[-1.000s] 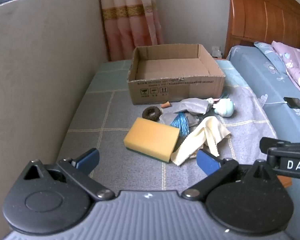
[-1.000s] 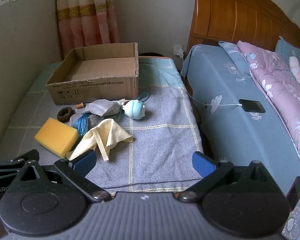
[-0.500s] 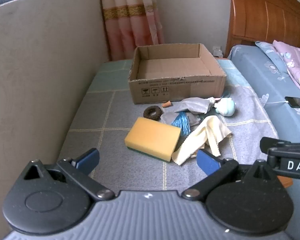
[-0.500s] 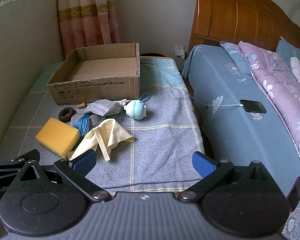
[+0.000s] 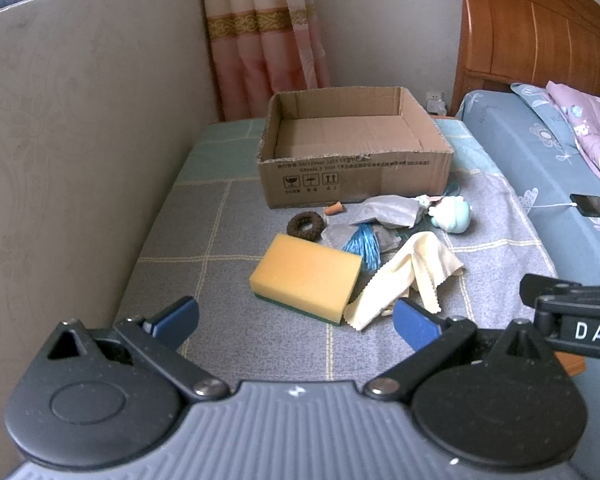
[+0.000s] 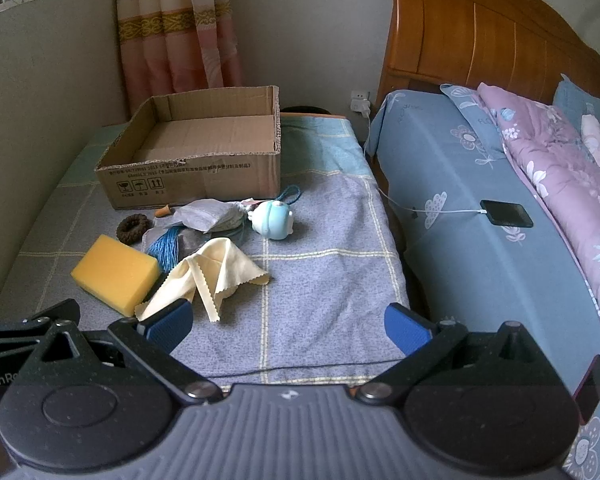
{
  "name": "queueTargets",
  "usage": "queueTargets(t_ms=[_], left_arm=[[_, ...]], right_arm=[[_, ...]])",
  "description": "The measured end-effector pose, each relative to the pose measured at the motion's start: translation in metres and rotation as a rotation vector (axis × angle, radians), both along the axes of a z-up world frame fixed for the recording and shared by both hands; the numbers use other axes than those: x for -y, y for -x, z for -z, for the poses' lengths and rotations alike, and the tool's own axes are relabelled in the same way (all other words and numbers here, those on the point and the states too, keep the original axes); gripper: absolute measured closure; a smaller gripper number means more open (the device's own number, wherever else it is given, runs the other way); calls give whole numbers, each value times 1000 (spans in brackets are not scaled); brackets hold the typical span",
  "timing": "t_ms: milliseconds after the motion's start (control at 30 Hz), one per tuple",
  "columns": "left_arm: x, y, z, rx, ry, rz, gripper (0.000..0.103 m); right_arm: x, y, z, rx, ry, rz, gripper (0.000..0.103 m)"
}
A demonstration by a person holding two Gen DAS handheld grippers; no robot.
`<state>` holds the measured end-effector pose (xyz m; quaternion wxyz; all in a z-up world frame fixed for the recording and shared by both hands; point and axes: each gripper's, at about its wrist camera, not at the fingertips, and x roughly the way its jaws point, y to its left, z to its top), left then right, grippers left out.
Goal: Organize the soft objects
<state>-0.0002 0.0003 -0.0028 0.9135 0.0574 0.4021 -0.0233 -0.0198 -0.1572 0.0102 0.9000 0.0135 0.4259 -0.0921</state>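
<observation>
Sponge first: it lies nearest your left gripper, just left of the cream cloth. Both the left and the right gripper gape wide, empty. Straddle its short sides, squeeze gently, then carry it to the far cardboard box.

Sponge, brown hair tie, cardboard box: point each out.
Sponge (image 5: 305, 274): left wrist view, middle of yellow top face.
Brown hair tie (image 5: 305, 224): left wrist view, ring's front edge.
Cardboard box (image 6: 204, 184): right wrist view, front wall.
</observation>
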Motion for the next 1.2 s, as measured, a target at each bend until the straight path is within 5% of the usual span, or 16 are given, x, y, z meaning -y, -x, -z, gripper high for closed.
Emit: queueTargets(t_ms=[1200], left_arm=[[-2,-1,-5,3,-1,-7,1]], right_arm=[[0,0,-2,11,11,-17,0]])
